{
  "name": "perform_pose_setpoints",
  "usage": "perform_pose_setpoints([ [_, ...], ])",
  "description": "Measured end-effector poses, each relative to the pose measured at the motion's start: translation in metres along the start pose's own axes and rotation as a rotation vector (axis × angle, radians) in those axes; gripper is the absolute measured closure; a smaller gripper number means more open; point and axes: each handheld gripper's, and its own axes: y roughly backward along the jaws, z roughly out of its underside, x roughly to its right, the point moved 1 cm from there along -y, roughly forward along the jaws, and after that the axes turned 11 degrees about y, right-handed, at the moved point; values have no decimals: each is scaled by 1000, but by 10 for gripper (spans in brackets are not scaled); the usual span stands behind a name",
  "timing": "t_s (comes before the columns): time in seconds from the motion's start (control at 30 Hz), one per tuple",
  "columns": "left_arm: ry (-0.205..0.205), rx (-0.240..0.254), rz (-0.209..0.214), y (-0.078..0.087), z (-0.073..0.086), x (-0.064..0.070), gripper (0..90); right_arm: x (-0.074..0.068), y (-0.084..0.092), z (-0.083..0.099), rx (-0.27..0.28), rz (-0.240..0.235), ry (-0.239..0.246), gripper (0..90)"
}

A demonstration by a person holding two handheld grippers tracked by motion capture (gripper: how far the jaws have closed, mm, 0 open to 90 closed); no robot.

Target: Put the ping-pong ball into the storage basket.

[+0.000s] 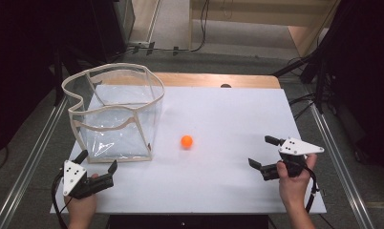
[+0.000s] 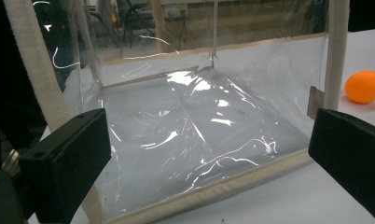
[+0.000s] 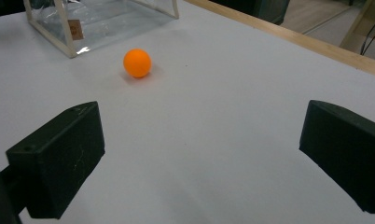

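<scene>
From above, the high view has a white table top (image 1: 218, 119) with a clear plastic box-shaped bag with cream fabric trim (image 1: 114, 112) standing upright on its left side, mouth open to the top. A small orange ball (image 1: 186, 141) sits on the bare white surface just to the right of the bag, not touching it. The left gripper (image 1: 98, 166) is down at the near left corner, right in front of the bag, with its 2 black jaws spread wide and nothing between them. The right gripper (image 1: 259, 152) is over on the near right side, well apart from the ball, jaws also spread wide and empty, pointing roughly toward the ball.

Over in the left gripper view, the 2 jaws stand far apart at the bottom corners and the bag (image 2: 199, 121) is close up straight ahead, near wall and cream bottom edge facing the camera. Can't tell if the jaws touch it. The ball (image 2: 365, 86) peeks in at the right edge, past the bag's corner post.

Then the right gripper view: jaws wide open again, bare table (image 3: 232, 140) between them, ball (image 3: 137, 63) up ahead to the left, and a corner of the bag (image 3: 73, 23) behind it.
</scene>
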Motion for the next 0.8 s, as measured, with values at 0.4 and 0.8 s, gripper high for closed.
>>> perform_pose_setpoints([
  [0.4, -15, -18, 1, -1, 0, 1, 0, 8, -20, -22, 0, -39, -7, 0],
  [0.8, -21, -18, 3, -2, 1, 2, 0, 8, -45, -49, 10, -117, -5, 0],
])
